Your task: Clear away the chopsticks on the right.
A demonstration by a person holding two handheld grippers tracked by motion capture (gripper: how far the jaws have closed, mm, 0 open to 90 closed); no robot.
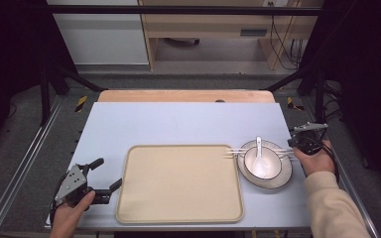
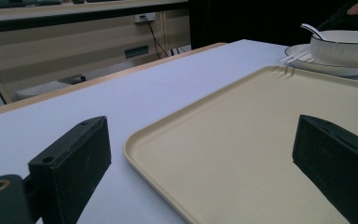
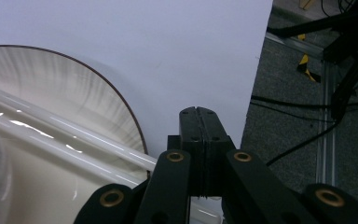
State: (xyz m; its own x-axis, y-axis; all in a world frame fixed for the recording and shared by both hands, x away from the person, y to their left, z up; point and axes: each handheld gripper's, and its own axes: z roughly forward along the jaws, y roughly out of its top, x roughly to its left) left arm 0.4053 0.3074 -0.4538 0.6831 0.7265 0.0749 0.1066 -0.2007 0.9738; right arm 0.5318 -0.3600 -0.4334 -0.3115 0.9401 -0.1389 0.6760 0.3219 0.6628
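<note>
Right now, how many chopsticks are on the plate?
2. Both white chopsticks lie side by side across the plate, behind the bowl. Their left tips stick out toward the tray; their right ends reach the right gripper.

Tray (image 1: 178, 186): plain beige, no pattern. Table (image 1: 178, 121) top: pale blue-grey, with a light wood strip at its 12 o'clock edge. Plate (image 1: 282, 177): white, thin dark rim line. Bowl (image 1: 273, 166): white, dark rim line. Spoon (image 1: 259, 148): white. Chopsticks (image 1: 238, 151): white, glossy. Left gripper (image 1: 106, 178): black jaws, grey plate. Right gripper (image 3: 199, 116): black, brass-coloured pivots. Sleeve (image 1: 332, 208): pale pink.
</note>
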